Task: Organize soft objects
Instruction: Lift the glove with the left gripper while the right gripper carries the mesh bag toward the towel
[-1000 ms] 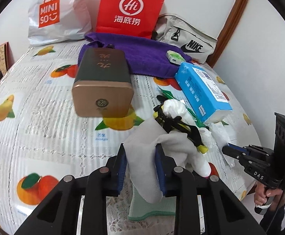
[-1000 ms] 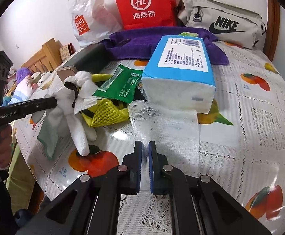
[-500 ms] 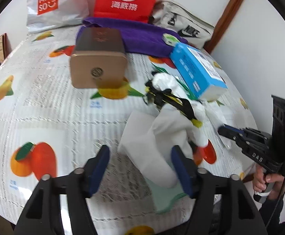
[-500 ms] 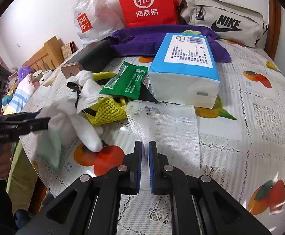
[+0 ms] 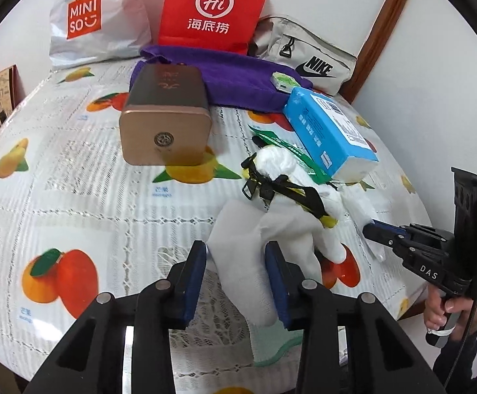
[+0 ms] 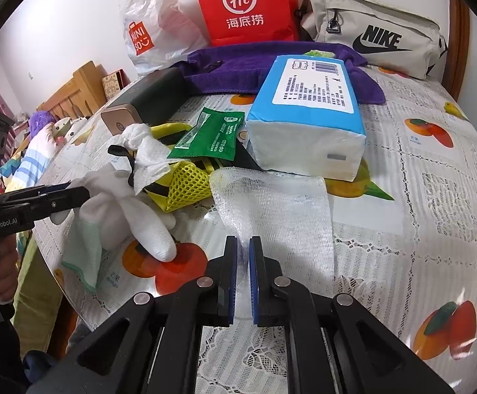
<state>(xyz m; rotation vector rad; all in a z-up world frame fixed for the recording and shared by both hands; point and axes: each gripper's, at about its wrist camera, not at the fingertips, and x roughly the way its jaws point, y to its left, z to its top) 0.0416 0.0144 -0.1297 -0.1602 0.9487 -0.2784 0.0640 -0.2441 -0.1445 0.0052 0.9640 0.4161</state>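
A fruit-print tablecloth fills both views. At lower centre of the left view, the left gripper stands spread around a white cloth, its long axis running up-frame. In the right view, the right gripper is nearly clenched at bottom centre, at the gauze edge; contact unclear.
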